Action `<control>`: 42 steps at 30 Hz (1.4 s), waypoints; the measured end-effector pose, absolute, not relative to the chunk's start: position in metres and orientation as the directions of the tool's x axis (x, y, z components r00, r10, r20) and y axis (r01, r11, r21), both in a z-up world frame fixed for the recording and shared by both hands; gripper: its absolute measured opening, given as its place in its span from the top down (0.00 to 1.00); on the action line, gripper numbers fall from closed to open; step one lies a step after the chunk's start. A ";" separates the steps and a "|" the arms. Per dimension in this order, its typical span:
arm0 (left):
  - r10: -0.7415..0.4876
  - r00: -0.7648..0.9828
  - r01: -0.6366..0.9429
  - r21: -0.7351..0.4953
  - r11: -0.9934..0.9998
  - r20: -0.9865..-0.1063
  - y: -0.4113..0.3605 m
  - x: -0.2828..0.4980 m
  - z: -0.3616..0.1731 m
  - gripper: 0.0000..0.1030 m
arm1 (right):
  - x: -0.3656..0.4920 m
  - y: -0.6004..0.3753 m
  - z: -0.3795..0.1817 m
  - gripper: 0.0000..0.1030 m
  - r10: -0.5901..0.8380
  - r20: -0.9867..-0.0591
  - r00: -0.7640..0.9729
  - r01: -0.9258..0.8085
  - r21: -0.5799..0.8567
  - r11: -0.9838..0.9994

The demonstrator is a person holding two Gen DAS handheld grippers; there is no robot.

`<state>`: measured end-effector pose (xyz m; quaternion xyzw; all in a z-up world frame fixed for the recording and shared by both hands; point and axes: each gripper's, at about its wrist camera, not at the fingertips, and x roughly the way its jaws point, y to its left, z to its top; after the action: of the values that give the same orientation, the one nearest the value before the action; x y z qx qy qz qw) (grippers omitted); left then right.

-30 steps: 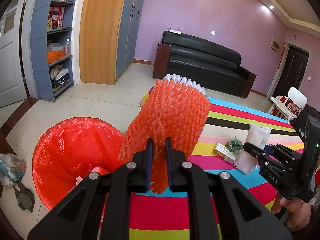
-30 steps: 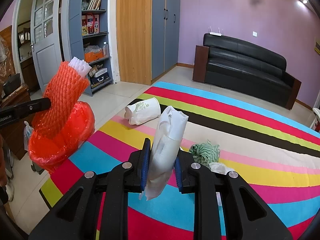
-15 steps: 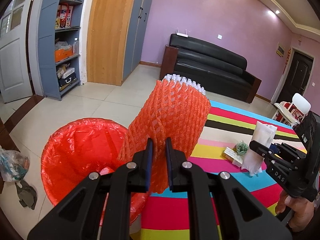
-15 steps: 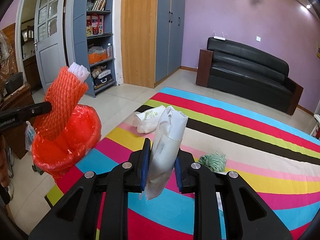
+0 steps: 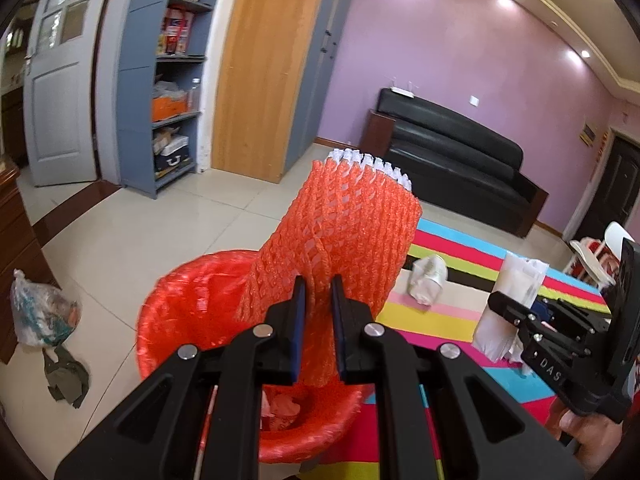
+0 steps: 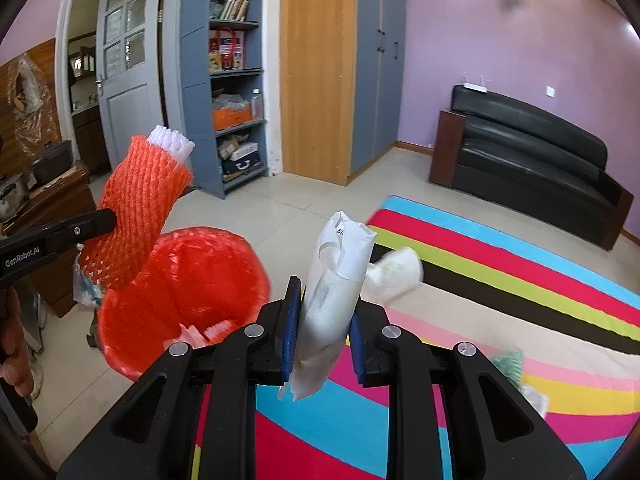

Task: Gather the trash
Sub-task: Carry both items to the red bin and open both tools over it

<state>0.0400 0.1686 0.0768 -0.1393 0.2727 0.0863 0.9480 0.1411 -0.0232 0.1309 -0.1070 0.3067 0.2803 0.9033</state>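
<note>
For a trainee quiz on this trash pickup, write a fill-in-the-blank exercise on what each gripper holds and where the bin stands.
1. The left gripper is shut on an orange foam ____ sleeve.
2. The right gripper is shut on a crumpled ____ paper bag.
3. The round bin with the red plastic liner stands on the tiled floor beside the ____ rug.

Missing words: net; white; striped

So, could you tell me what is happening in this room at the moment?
A person is collecting trash with two handheld tongs. The left tongs are shut on an orange foam net sleeve, held above the red-lined bin. The right tongs are shut on a crumpled white paper wrapper. A white cup and a green scrap lie on the striped rug.
</note>
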 end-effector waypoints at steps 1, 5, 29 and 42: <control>0.096 0.836 -0.251 -0.221 0.942 -0.540 0.174 0.039 0.078 0.88 | 0.141 -0.016 0.131 0.78 0.446 -0.614 0.652 -0.579 -0.024 0.815; 0.129 0.830 -0.294 -0.228 0.928 -0.543 0.190 0.035 0.080 0.88 | 0.138 0.007 0.130 0.78 0.468 -0.618 0.632 -0.602 -0.011 0.799; 0.210 0.785 -0.436 -0.279 0.856 -0.583 0.235 0.026 0.074 0.78 | 0.137 0.095 0.120 0.52 0.530 -0.637 0.560 -0.681 0.010 0.732; 0.201 0.787 -0.426 -0.278 0.861 -0.583 0.227 0.033 0.071 0.72 | 0.141 0.075 0.119 0.48 0.506 -0.635 0.583 -0.656 0.000 0.755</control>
<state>0.0327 0.2266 0.0714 -0.2019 0.2783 0.1698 0.9236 0.1411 0.0754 0.1187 -0.1182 0.3159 0.3295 0.8818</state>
